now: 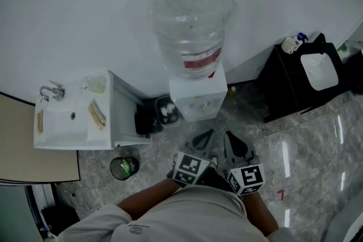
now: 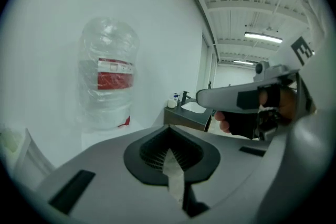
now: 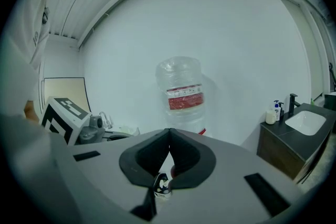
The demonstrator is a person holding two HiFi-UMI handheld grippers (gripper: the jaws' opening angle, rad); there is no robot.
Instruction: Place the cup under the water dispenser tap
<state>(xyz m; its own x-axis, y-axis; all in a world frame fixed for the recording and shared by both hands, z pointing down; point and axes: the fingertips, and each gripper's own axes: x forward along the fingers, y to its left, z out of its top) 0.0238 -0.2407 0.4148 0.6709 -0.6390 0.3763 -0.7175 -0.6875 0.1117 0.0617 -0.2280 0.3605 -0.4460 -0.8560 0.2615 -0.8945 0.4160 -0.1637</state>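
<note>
Hovering my left gripper (image 1: 205, 136) and right gripper (image 1: 229, 139), fingers pressed together, seemingly empty. Clear cup (image 1: 95, 83) is on the sink surface's (image 1: 68, 141) far right corner. It looks light and crushable, so I'd pinch the rim gently.

no wording can be read for certain. the water bottle (image 1: 193, 25) carries a red and white label (image 1: 201, 59), its print too small. a red mark (image 1: 281, 194) on the floor (image 1: 317, 144) may be a 7. the left cube (image 1: 190, 168) and right cube (image 1: 248, 177) show only black-and-white square patterns.
</note>
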